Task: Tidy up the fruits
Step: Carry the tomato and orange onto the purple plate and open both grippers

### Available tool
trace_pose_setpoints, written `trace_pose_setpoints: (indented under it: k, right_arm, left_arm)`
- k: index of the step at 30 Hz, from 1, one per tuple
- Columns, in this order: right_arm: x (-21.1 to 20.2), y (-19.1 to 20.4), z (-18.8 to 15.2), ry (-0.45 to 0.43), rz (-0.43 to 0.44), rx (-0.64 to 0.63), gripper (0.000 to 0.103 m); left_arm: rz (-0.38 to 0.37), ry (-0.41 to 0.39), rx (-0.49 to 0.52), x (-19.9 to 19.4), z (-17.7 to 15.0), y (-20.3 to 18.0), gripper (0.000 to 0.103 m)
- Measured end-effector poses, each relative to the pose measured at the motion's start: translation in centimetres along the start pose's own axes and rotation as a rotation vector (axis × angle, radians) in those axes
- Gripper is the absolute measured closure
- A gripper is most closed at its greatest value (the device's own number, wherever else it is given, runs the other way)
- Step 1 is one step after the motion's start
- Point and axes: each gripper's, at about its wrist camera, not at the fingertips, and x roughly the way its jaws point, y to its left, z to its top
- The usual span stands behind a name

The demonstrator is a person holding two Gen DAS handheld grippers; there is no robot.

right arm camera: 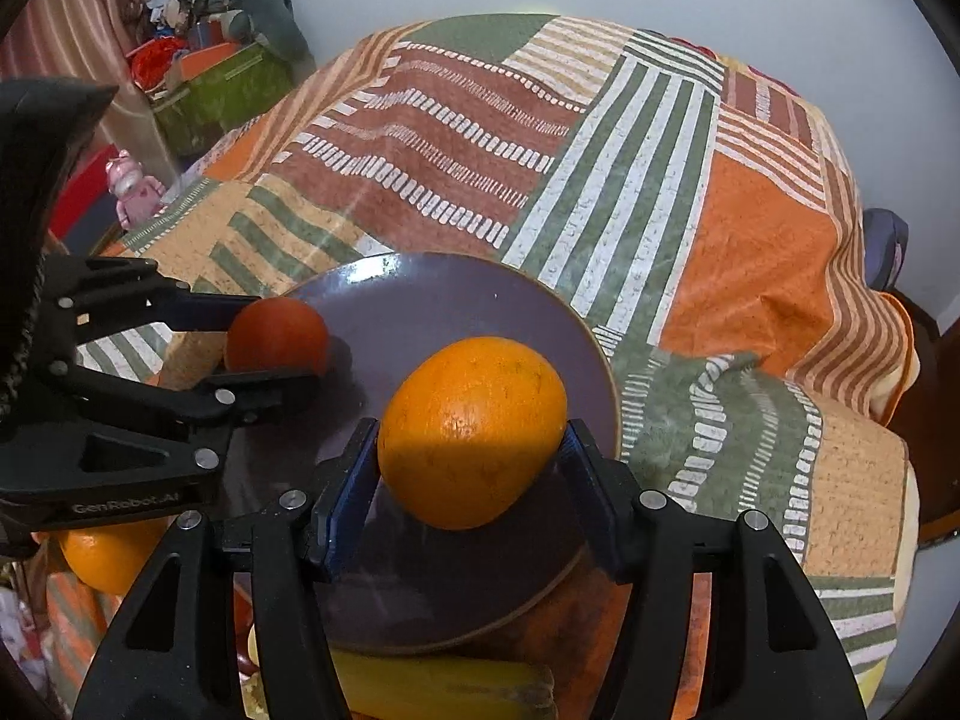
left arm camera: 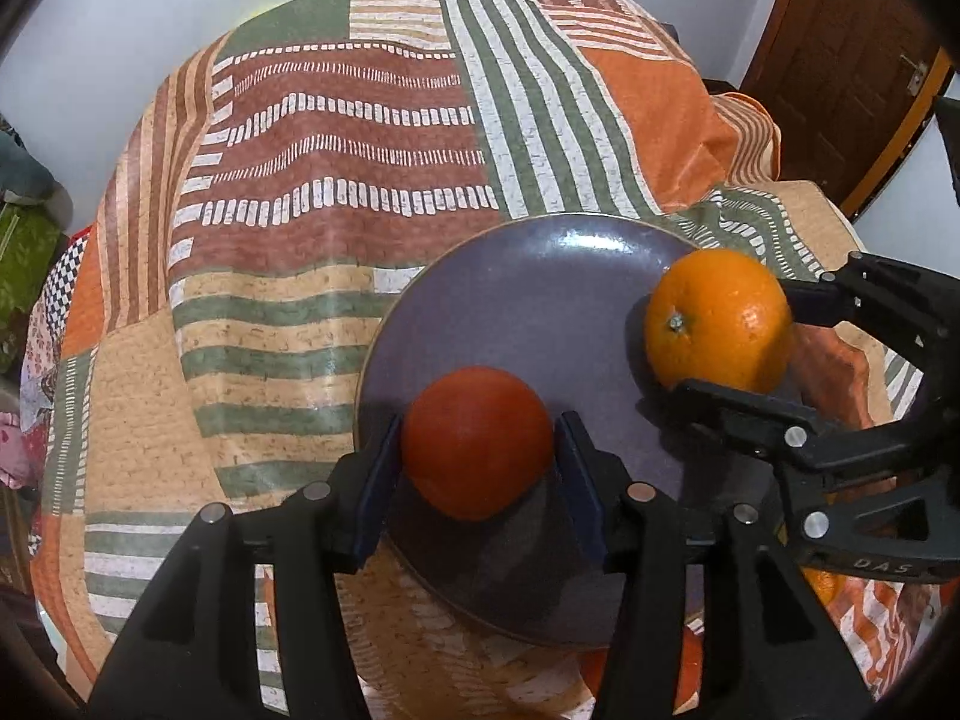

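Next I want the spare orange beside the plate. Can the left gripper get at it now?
Probably not yet: the left gripper straddles the tomato on the plate, and the spare orange lies under its body, behind the fingertips.

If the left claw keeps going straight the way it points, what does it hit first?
Probably the purple plate: the left claw points steeply down with the red fruit between its fingers, so the fruit would likely touch first.
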Motion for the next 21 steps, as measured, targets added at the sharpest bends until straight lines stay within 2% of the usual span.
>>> trace_pose_setpoints:
  k: [1,2,4,6,12,18,21]
  right_arm:
    - [-0.1,0.0,-0.1,0.003,-0.003,0.001,0.044]
    - [-0.1,0.0,-0.1,0.006,-0.006,0.001,0.042]
    - [-0.4,0.2,-0.4,-0.003,-0.013,-0.001,0.033]
    - [-1.0,0.4,-0.7,-0.024,-0.030,-0.006,0.031]
    - [-3.9,1.1,-1.3,-0.087,-0.059,0.011,0.031]
    - [-7.8,2.7,-2.6,-0.152,-0.073,0.012,0.027]
    - [-9.5,3.7,-3.7,-0.176,-0.080,0.007,0.025]
  left_arm:
    - [-0.005,-0.007,-0.004,-0.2,0.0,0.0,0.036]
    - [-0.007,-0.018,-0.007,-0.6,0.0,0.0,0.031]
    - [0.007,-0.054,-0.004,-1.6,0.1,0.1,0.030]
    - [0.002,-0.085,-0.019,-2.7,0.0,0.4,0.029]
    - [0.027,-0.159,-0.045,-6.6,-1.6,1.0,0.027]
    - [0.053,-0.208,-0.055,-10.3,-5.0,1.0,0.026]
    - [0.056,-0.224,-0.057,-11.8,-7.2,0.6,0.021]
